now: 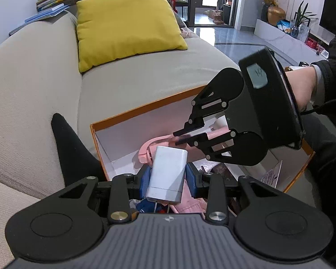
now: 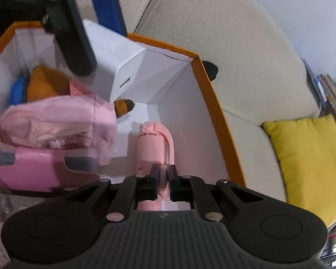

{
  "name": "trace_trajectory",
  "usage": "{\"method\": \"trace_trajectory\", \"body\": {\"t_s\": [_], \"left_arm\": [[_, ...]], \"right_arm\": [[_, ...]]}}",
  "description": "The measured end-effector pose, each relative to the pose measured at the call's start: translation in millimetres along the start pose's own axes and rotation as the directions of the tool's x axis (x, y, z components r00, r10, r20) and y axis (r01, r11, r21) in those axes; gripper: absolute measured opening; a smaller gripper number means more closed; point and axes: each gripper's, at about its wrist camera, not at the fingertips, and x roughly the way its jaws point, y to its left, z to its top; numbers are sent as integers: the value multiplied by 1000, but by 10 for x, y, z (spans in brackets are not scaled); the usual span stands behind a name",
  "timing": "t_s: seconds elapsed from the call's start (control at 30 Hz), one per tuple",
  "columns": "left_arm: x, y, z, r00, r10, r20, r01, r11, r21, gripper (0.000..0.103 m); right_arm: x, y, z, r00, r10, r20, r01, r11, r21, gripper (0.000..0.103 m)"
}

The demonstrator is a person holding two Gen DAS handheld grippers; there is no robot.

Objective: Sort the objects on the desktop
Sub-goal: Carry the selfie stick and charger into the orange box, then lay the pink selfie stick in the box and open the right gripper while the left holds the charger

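I count one box (image 1: pixel 145 108), two grippers, one white charger (image 1: pixel 168 174) and one pink gadget (image 2: pixel 155 145). There is one yellow cushion (image 1: pixel 125 24) on one beige sofa (image 1: pixel 33 85).

My left gripper (image 1: pixel 168 179) has its two blue pads (image 1: pixel 145 182) pressed on the sides of the white charger, so the jaws are closed about halfway around it. The charger is a smooth white block with round corners and a small slot in one end. It hangs in the air over the middle of the box, not touching the things inside.

My right gripper (image 2: pixel 162 179) has its jaws almost closed, pinching the near end of the pink gadget. The gadget is long, pale pink and round at the far end. It lies on the box floor near the right wall of the box.

The box is white inside with an orange rim. On its left side I see one soft pink cloth (image 2: pixel 60 121), one bright pink case (image 2: pixel 40 168), and something brown and fuzzy (image 2: pixel 44 83).
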Motion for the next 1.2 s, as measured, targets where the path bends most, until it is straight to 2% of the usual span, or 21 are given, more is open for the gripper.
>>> {"method": "trace_trajectory", "body": {"t_s": [0.03, 0.07, 0.2, 0.3, 0.37, 0.43, 0.57, 0.67, 0.8, 0.9, 0.93, 1.0, 1.07, 1.1, 1.17, 1.2], "left_arm": [[-3, -1, -2, 1000, 0, 0, 0, 1000, 2, 40], [-4, 0, 1, 1000, -1, -1, 1, 1000, 2, 40], [-21, -7, -4, 1000, -3, -3, 3, 1000, 4, 40], [-20, -5, -2, 1000, 0, -3, 0, 1000, 3, 40], [-18, -6, 1, 1000, -1, -2, 1, 1000, 2, 40], [-16, -5, 8, 1000, -1, -2, 1, 1000, 3, 40], [-2, 5, 31, 1000, 4, -5, -4, 1000, 0, 40], [7, 26, 35, 1000, 7, -8, -7, 1000, -3, 40], [22, 41, 31, 1000, 5, -9, -5, 1000, -4, 40], [38, 35, 29, 1000, 4, -9, -4, 1000, -2, 40], [42, 34, 31, 1000, 3, -9, -3, 1000, -3, 40], [44, 30, 35, 1000, 0, -6, 0, 1000, -7, 40], [39, 24, 35, 1000, -1, -4, 1, 1000, -9, 40], [36, 22, 31, 1000, -1, -4, 1, 1000, -10, 40], [26, 14, 23, 1000, -1, -5, 1, 1000, -7, 40], [23, 14, 18, 1000, -1, -5, 1, 1000, -5, 40]], "right_arm": [[-31, -35, -2, 1000, 28, 0, -28, 999, 37, 30], [-61, -71, -8, 999, 52, 3, -52, 996, 70, 35], [-225, -312, -71, 994, 102, 39, -108, 968, 225, 38], [-231, -531, -154, 992, 125, 13, -121, 929, 349, 38], [-188, -596, -184, 987, 161, 2, -147, 900, 410, 42], [-102, -659, -257, 977, 212, 8, -191, 864, 466, 53], [122, -689, -240, 961, 275, 15, -239, 806, 541, 54], [279, -774, -289, 946, 324, 13, -250, 703, 665, 55], [320, -908, -405, 936, 344, 68, -238, 480, 844, 55], [380, -956, -445, 932, 357, 57, -194, 359, 913, 53], [405, -962, -443, 931, 361, 51, -180, 332, 926, 53], [450, -969, -437, 927, 373, 42, -165, 306, 938, 52], [483, -969, -435, 928, 370, 47, -156, 272, 950, 43], [484, -965, -431, 932, 361, 35, -138, 262, 955, 34], [461, -966, -439, 936, 349, 37, -131, 251, 959, 33], [461, -953, -426, 941, 337, 37, -131, 259, 957, 31]]}}
